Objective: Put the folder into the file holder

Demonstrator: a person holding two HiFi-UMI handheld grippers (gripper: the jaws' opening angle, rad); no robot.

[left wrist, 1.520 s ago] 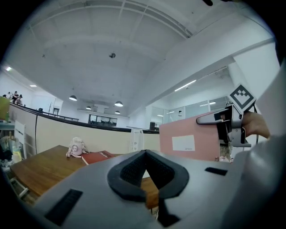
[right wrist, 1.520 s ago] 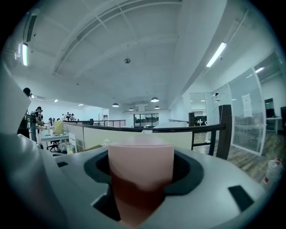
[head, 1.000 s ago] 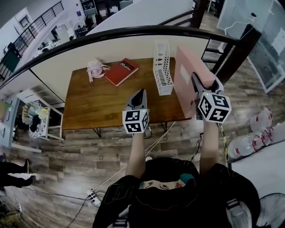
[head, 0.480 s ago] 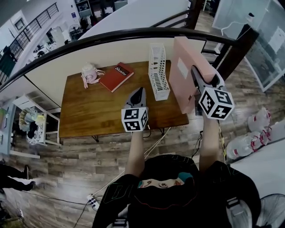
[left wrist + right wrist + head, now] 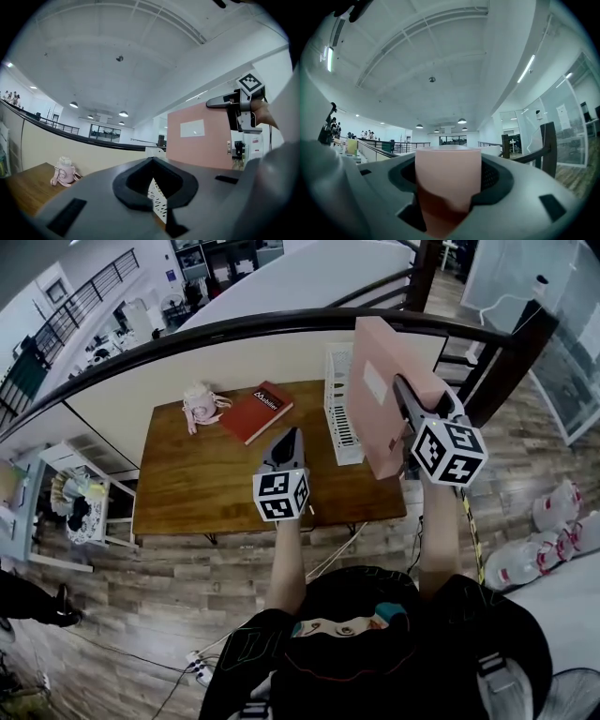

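The pink folder (image 5: 380,395) hangs upright above the table's right end, with my right gripper (image 5: 401,385) shut on its near edge. In the right gripper view the folder (image 5: 447,178) fills the gap between the jaws. The white perforated file holder (image 5: 337,413) stands on the table just left of the folder, and the folder's lower part overlaps its right side. My left gripper (image 5: 289,435) is shut and empty, low over the table's front middle. From the left gripper view I see the folder (image 5: 199,136) and a slice of the file holder (image 5: 158,201).
A red book (image 5: 262,411) and a pink bottle (image 5: 200,404) lie at the back left of the wooden table (image 5: 206,479). A curved dark railing (image 5: 234,320) runs behind the table. A dark post (image 5: 502,352) stands to the right.
The right gripper has carried the folder up and a little left, so it now overlaps the file holder's right side. The left gripper has barely moved.
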